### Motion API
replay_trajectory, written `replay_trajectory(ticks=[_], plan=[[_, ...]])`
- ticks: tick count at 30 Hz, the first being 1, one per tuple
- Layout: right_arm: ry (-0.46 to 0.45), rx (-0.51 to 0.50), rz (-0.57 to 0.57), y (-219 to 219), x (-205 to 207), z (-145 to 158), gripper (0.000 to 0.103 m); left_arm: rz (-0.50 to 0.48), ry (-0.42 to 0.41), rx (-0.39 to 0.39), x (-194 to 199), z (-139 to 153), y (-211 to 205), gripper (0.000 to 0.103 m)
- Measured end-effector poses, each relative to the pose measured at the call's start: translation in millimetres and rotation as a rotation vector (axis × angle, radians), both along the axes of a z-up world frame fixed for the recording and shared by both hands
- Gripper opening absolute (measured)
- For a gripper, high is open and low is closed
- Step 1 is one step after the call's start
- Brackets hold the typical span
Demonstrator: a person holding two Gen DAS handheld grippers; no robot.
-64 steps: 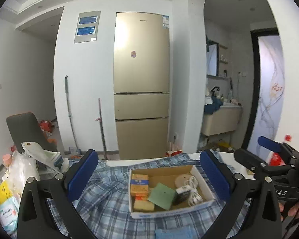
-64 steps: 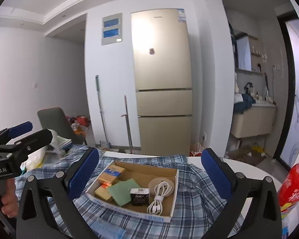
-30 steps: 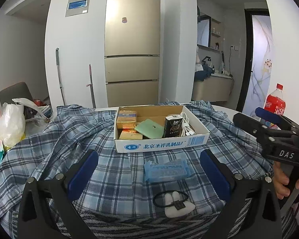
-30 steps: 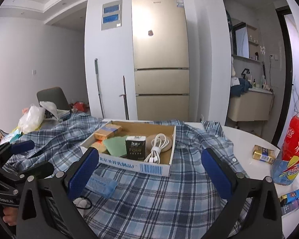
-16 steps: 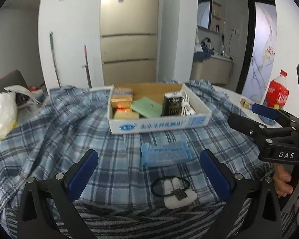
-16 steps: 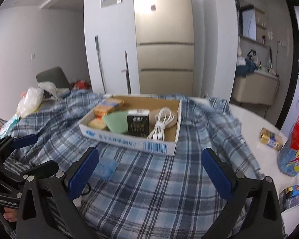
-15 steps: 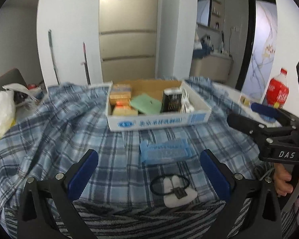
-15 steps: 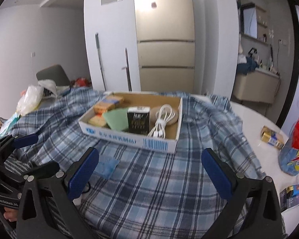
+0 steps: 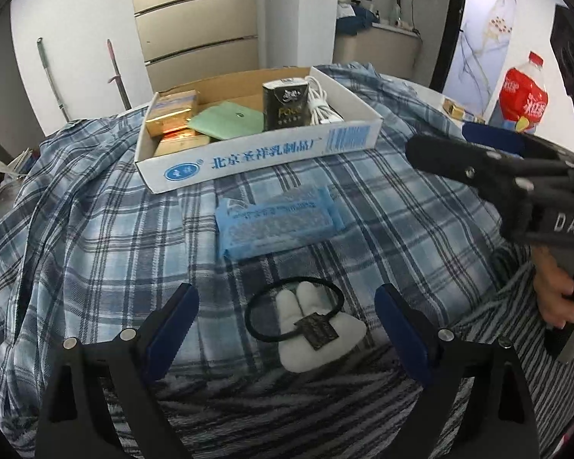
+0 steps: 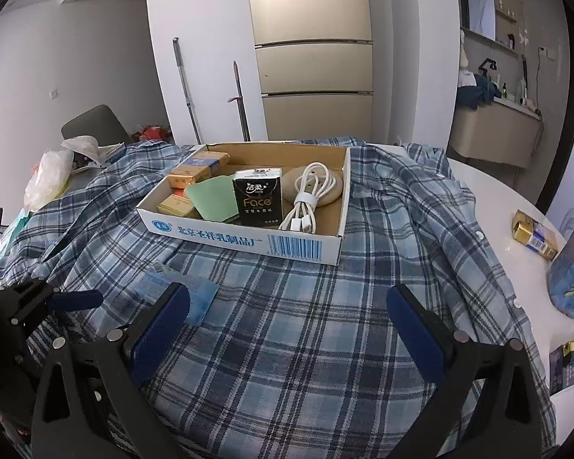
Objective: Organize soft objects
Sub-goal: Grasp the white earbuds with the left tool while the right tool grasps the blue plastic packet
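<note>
Plaid cloth, a blue checked shirt (image 9: pixel 95 206), covers the surface, and on it sits a cardboard box (image 9: pixel 256 153) in the upper middle of the left wrist view. The box already holds yellow packets (image 9: pixel 172 109), a green pouch (image 9: pixel 225 118), a black tissue pack (image 9: pixel 285 105) and a white cable (image 9: pixel 317 105). Two soft things lie outside it: a blue tissue packet (image 9: pixel 275 222) at frame centre, just below the box, and a white plush hair tie (image 9: pixel 310 321) with its black elastic loop in the lower middle. So the sorting looks partly done, with those two left.

The left gripper (image 9: pixel 287 321) has its fingers spread wide, and the hair tie lies between their blue pads, touching neither. The right gripper (image 10: pixel 287 321) is likewise spread over bare plaid, holding nothing; the blue tissue packet (image 10: pixel 180 294) peeks out beside its left finger, in the lower left of that view.
</note>
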State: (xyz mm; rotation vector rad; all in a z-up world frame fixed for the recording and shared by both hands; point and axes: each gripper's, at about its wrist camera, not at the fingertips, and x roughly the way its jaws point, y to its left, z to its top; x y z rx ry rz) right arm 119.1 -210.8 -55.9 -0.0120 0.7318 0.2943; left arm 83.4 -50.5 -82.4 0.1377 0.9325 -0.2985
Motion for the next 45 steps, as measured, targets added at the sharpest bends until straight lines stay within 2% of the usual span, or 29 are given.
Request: replay_trajectory(ticks=[2,4,6,8,10,11,13,14,15,24,30,34,38,39,41,42,43,45], plan=[[0.006,-0.001,0.001,0,1,0,0.102,0.003,0.001,0.004,1,-1,0,0.09],[0.01,-0.006,0.003,2,1,-1,0.102,0.006,0.005,0.013,1,-2,0,0.075],[0.015,-0.01,0.005,3,2,-2,0.102,0.005,0.012,0.018,2,-4,-1,0.071],[0.019,-0.011,0.005,4,2,-2,0.102,0.0,0.006,0.018,1,-3,-2,0.063],[0.019,-0.011,0.005,4,3,-2,0.102,-0.011,0.002,0.015,0,-3,-3,0.043],[0.018,-0.011,0.004,4,2,-2,0.102,-0.014,-0.001,0.014,0,-3,-4,0.037],[0.017,-0.011,0.005,4,3,-2,0.102,-0.005,-0.019,0.019,-2,-1,-3,0.016],[0.016,-0.012,0.006,4,3,-2,0.102,0.0,-0.026,0.014,-3,0,-2,0.008],[0.017,-0.011,0.006,4,3,-2,0.102,-0.005,-0.036,-0.014,-4,3,1,0.006],[0.0,0.016,0.02,2,-1,2,0.102,0.031,-0.217,-0.11,-22,35,18,0.004],[0.038,0.03,0.04,7,4,4,0.102,0.129,-0.25,-0.21,-18,46,47,0.004],[0.126,0.085,0.072,15,9,7,0.102,0.151,-0.225,-0.244,-14,46,56,0.004],[0.193,0.118,0.083,21,16,13,0.102,0.028,-0.086,-0.268,-8,33,44,0.005],[0.186,0.126,0.073,19,16,16,0.102,0.008,-0.056,-0.254,-7,30,40,0.011],[0.164,0.124,0.045,14,16,22,0.102,0.004,-0.037,-0.182,-6,25,30,0.042],[0.154,0.119,0.034,12,15,24,0.102,0.012,-0.04,-0.154,-7,23,28,0.073],[0.142,0.111,0.025,10,14,26,0.102,0.011,-0.046,-0.146,-8,23,26,0.084],[0.131,0.097,0.022,7,12,28,0.102,-0.004,-0.04,-0.15,-9,23,26,0.084]])
